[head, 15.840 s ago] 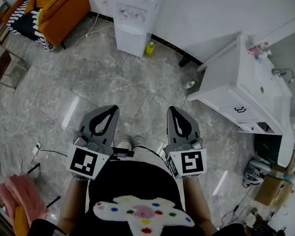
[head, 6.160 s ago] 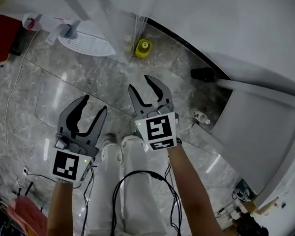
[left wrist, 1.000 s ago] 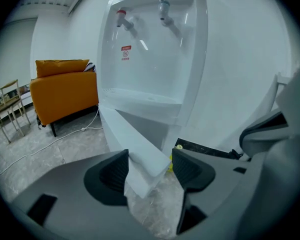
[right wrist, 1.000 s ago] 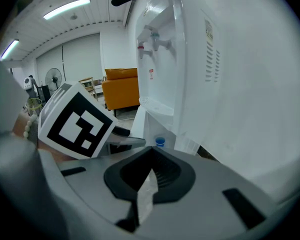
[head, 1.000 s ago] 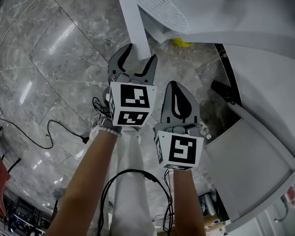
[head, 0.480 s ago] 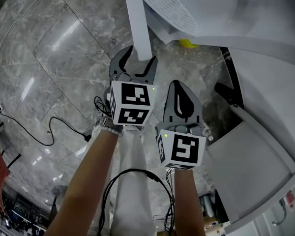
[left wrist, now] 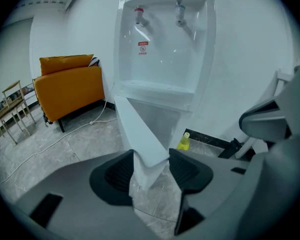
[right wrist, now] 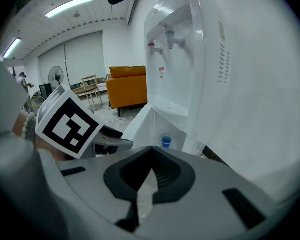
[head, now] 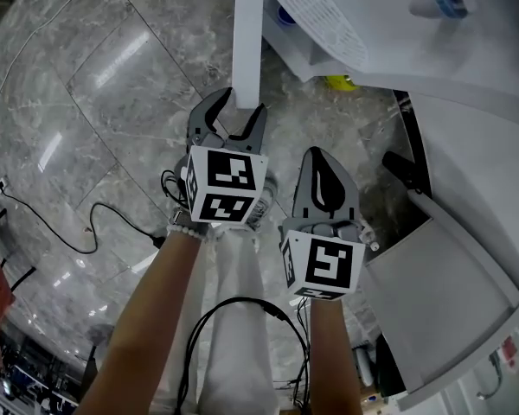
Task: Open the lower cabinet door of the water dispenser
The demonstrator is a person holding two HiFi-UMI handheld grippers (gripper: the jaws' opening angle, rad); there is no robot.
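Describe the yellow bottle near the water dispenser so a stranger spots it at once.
Find the white water dispenser against the wall, its lower cabinet door swung open. On the grey floor just right of its base, by the dark skirting, stands the yellow bottle. Small and bright yellow, unlike the white dispenser and the black object beside it.

Open door (head: 247,41) blocks path ahead; bare floor (head: 95,93) left free; dispenser (head: 372,59) crowds right.
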